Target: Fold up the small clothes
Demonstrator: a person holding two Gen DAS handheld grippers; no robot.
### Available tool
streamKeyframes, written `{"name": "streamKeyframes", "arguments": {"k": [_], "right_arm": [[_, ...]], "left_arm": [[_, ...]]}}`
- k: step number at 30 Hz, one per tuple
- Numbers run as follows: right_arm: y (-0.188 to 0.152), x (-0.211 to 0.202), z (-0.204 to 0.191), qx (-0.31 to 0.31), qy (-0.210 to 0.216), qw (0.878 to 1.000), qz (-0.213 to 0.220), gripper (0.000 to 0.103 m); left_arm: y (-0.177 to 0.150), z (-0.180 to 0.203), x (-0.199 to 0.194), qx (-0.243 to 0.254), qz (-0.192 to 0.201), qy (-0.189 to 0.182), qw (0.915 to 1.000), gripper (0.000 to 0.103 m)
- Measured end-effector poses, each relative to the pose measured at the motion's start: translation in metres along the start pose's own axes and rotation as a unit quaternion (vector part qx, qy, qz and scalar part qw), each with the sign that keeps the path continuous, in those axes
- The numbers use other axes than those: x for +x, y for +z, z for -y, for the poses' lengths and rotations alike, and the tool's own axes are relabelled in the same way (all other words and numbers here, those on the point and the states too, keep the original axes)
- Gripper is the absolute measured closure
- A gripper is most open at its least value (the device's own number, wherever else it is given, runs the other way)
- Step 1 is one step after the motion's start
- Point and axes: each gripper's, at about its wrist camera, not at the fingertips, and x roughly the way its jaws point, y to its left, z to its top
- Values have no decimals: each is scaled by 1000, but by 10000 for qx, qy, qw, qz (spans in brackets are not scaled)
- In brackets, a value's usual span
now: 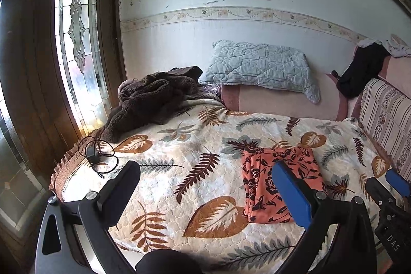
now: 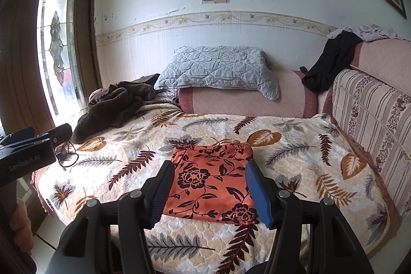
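Orange cloth (image 2: 212, 184) lies folded to a neat rectangle on bedspread (image 2: 295, 153), just ahead of R gripper (image 2: 209, 193) and ahead-right of L gripper (image 1: 205, 186), both jaws wide apart w/ nothing held — fold looks done; other clothes maybe left.

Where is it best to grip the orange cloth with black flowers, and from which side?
Probably the near right corner of the orange flowered cloth, from the near side: it lies flat and folded on the leaf-patterned bedspread, its thin edge facing the open right gripper.
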Motion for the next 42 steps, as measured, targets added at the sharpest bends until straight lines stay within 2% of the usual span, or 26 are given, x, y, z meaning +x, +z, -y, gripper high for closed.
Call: {"name": "streamKeyframes", "arguments": {"k": [6,24,33,42], "right_arm": [[-4,11,-8,-101,83,9998,-132,42],[4,44,-26,-198,318,9986,-372,42],[-5,51,-30,-203,441,9975,-517,42],[-4,46,-23,-115,439,9980,-435,42]], "left_arm": [[-2,-8,14,-5,-138,94,9999,1],[4,-43,38,-290,-148,527,9981,1],[3,-53,39,-400,-179,602,9972,1],[7,-48,33,-410,-153,561,9975,1]]}}
